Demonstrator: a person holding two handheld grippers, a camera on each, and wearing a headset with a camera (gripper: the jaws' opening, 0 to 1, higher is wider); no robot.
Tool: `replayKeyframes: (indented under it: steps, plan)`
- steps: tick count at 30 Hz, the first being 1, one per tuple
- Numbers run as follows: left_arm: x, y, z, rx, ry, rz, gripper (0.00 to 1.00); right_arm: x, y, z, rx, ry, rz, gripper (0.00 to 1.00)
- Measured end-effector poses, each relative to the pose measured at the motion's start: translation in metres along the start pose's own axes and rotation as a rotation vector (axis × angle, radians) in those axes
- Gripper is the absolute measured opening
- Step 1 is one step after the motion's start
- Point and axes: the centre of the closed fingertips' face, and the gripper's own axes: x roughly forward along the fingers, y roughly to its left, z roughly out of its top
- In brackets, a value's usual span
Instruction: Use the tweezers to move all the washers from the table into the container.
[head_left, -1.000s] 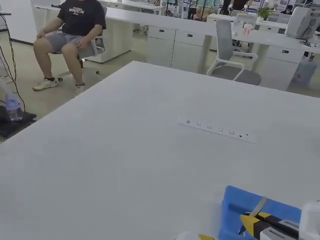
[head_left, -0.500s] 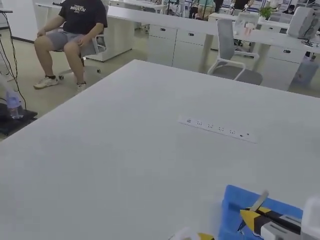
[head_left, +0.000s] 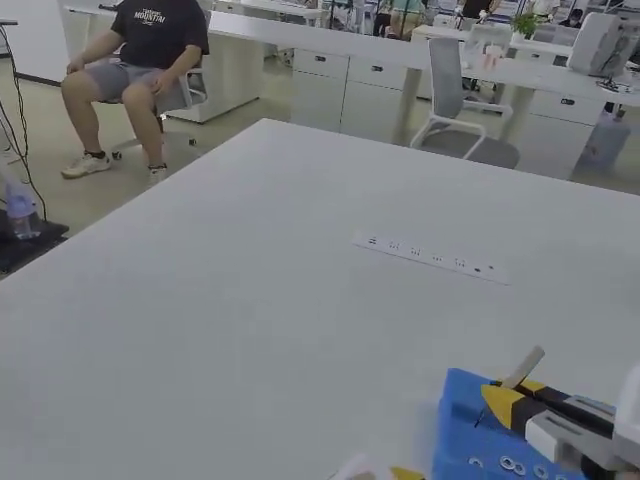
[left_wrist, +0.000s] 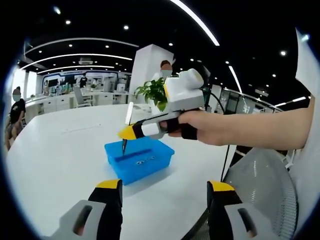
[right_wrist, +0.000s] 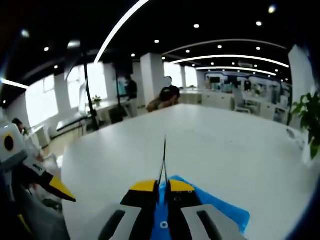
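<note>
A blue container (head_left: 462, 445) sits at the near right of the white table (head_left: 250, 300), with several small washers (head_left: 507, 464) on its floor. My right gripper (head_left: 502, 402), yellow-tipped, hovers over it, shut on thin metal tweezers (head_left: 523, 368) whose tip points down into the container. In the right gripper view the jaws (right_wrist: 156, 186) pinch the tweezers (right_wrist: 163, 157) above the blue container (right_wrist: 222, 206). The left gripper (left_wrist: 165, 187) stands open and holds nothing, facing the container (left_wrist: 139, 159), the washers (left_wrist: 145, 161) and the right gripper (left_wrist: 134, 132).
A white power strip (head_left: 430, 258) lies mid-table beyond the container. A person sits on a chair (head_left: 140, 50) at the far left, an office chair (head_left: 462, 110) stands behind the table, and a water bottle (head_left: 20, 213) is on the floor to the left.
The right gripper with the tweezers has lifted a little above the container, uncovering the washers inside. The head camera shifted slightly.
</note>
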Motion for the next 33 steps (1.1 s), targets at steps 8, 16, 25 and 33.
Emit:
replayKeyframes:
  steps: [8, 16, 25, 33]
  plan:
    - [0.000, -0.003, 0.000, -0.007, 0.000, -0.021, 0.61, -0.008, 0.000, 0.012, -0.023, -0.020, -0.006, 0.05]
    - [0.001, -0.016, 0.000, -0.006, 0.003, -0.090, 0.45, -0.018, 0.003, 0.012, -0.026, -0.023, -0.002, 0.05]
    - [0.001, -0.018, 0.000, -0.018, 0.003, -0.101, 0.43, -0.038, 0.016, 0.007, -0.031, -0.017, 0.054, 0.04]
    - [-0.004, -0.034, 0.022, -0.132, -0.099, -0.224, 0.44, -0.056, 0.049, -0.006, -0.095, 0.019, 0.201, 0.04]
